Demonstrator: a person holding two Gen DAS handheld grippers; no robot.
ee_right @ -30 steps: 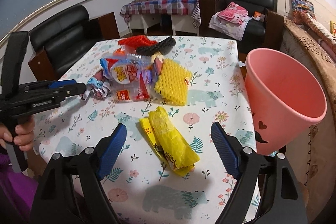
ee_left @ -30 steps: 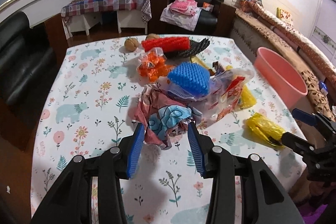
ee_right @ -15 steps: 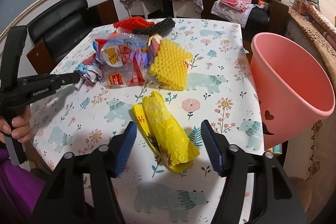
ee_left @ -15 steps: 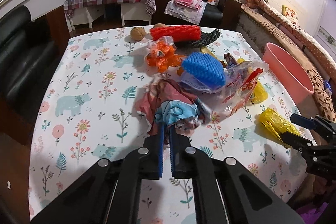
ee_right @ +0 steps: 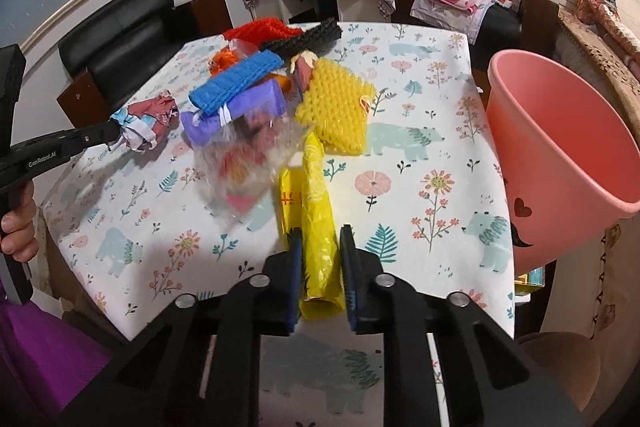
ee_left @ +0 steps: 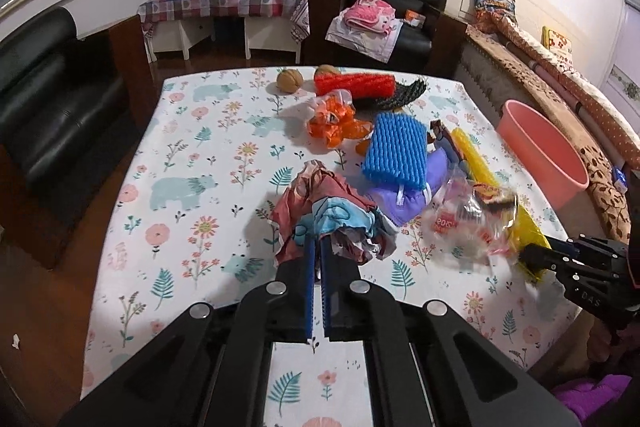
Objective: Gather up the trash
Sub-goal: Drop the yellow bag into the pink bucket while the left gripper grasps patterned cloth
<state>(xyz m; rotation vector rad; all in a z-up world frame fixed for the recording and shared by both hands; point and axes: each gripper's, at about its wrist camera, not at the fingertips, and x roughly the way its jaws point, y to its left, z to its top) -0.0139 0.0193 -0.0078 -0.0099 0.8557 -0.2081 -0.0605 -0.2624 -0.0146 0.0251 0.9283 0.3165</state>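
Observation:
My left gripper (ee_left: 317,245) is shut on a crumpled red and light-blue wrapper (ee_left: 324,211), lifted a little off the floral tablecloth; it also shows in the right wrist view (ee_right: 148,117). My right gripper (ee_right: 320,247) is shut on a yellow plastic bag (ee_right: 318,223), and a clear snack bag (ee_right: 244,163) hangs blurred beside it. A pink bucket (ee_right: 560,151) stands at the table's right edge; it also shows in the left wrist view (ee_left: 544,155).
Trash lies in a heap on the table (ee_left: 192,163): blue foam net (ee_left: 396,151), purple bag (ee_left: 404,199), orange wrapper (ee_left: 332,121), red net (ee_left: 354,85), black net (ee_left: 394,99), yellow net (ee_right: 336,107), a walnut (ee_left: 289,80). Black sofa (ee_left: 44,99) at left.
My left gripper shut on the red and blue wrapper and lifted it. My right gripper closed onto the yellow bag. The clear snack bag slid off the heap toward the right gripper.

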